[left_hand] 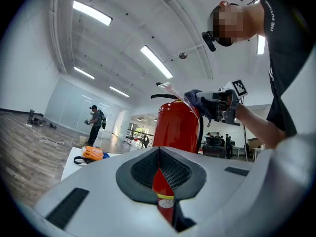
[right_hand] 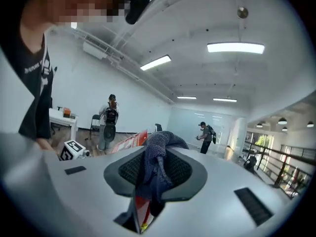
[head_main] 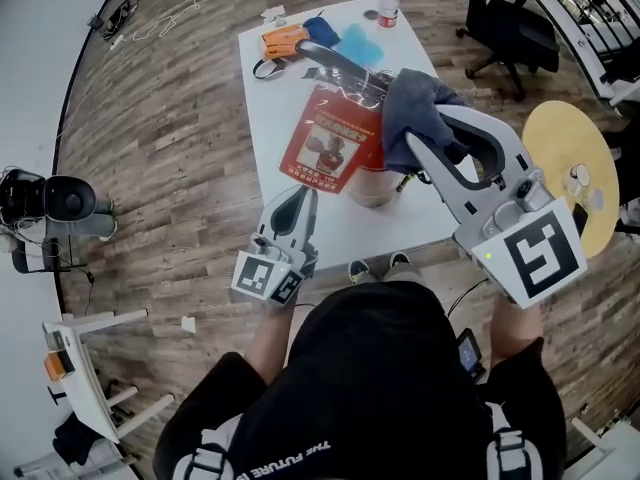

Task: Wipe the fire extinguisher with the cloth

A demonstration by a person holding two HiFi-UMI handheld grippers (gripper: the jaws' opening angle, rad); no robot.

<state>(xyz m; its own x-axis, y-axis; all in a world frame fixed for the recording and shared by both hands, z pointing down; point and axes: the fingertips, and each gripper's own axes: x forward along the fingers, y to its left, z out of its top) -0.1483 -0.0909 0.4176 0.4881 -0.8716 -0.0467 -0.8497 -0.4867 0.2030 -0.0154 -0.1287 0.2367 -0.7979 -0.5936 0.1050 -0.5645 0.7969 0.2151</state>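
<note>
Head view: a red fire extinguisher [head_main: 325, 143] stands upright on the white worktop [head_main: 425, 38], in the middle of the frame. Just right of its top, the right gripper [head_main: 430, 126] has its jaws closed on a bunched blue-grey cloth [head_main: 410, 98]. The cloth seems to rest against the extinguisher's head, though the contact is hard to see. At lower left the left gripper [head_main: 298, 200] sits near the worktop's near edge, its jaws together and empty, aimed at the extinguisher. An orange item [head_main: 283, 40] and a bottle [head_main: 388, 3] lie at the far end.
</note>
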